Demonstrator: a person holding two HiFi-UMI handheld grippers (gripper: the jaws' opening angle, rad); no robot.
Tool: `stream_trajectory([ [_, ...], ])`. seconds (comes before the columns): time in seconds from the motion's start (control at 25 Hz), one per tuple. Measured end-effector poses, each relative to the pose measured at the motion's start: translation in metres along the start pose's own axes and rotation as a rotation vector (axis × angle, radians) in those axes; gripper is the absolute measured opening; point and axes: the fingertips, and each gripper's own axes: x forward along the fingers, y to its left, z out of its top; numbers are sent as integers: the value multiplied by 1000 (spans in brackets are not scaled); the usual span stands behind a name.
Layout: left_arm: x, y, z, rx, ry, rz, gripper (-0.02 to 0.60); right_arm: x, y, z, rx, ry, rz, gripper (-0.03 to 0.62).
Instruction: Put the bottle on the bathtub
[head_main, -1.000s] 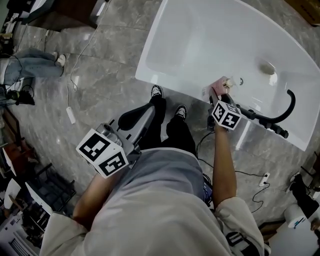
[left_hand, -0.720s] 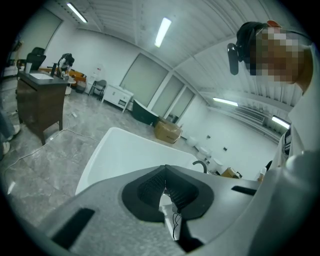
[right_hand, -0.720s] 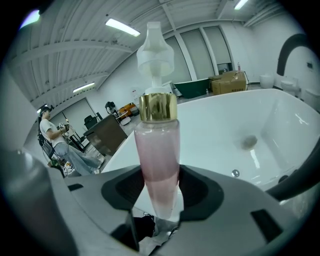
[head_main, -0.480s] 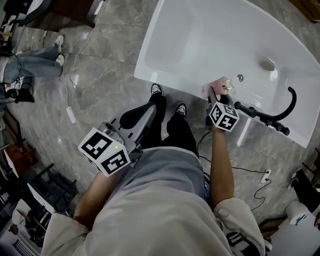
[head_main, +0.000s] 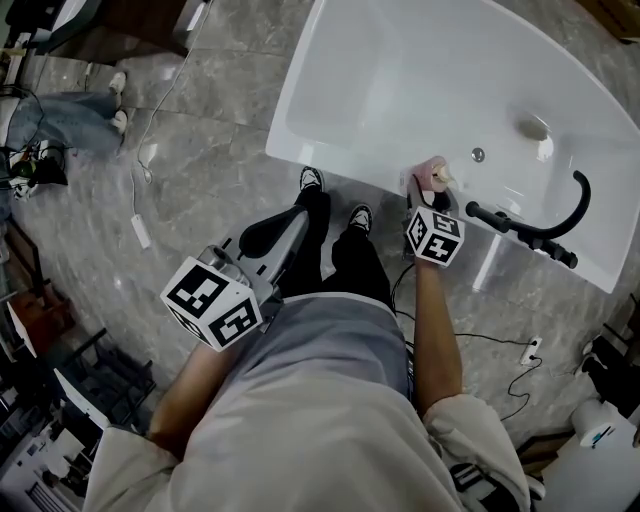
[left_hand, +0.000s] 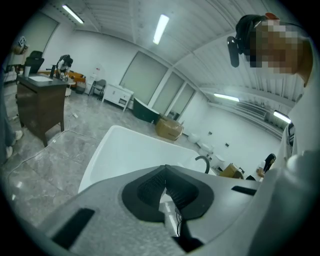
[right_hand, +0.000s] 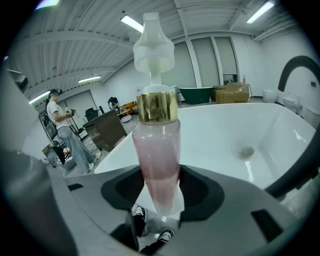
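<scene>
A pink bottle with a gold collar and white pump top stands upright between the jaws of my right gripper, which is shut on it. In the head view the bottle hangs at the near rim of the white bathtub, just past the right gripper. My left gripper is held low by the person's legs, away from the tub. Its jaws are closed together with nothing between them.
A black curved faucet stands on the tub's right rim, with the drain in the basin beyond the bottle. Cables trail over the grey marble floor. Another person's legs show at the far left.
My right gripper and the bottle have shifted slightly left and nearer along the tub's near rim. The left gripper has stayed almost still.
</scene>
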Motion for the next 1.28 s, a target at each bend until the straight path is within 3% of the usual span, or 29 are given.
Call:
stream_trajectory([
  [0.84,-8,-6,-2,-38,-31,-43,5,-10,19,-17,-86,51,-17,209],
  [1.28,-4,-12,-4,-53,-44,-70,5,-16,27,-30,-110,112,17,209],
])
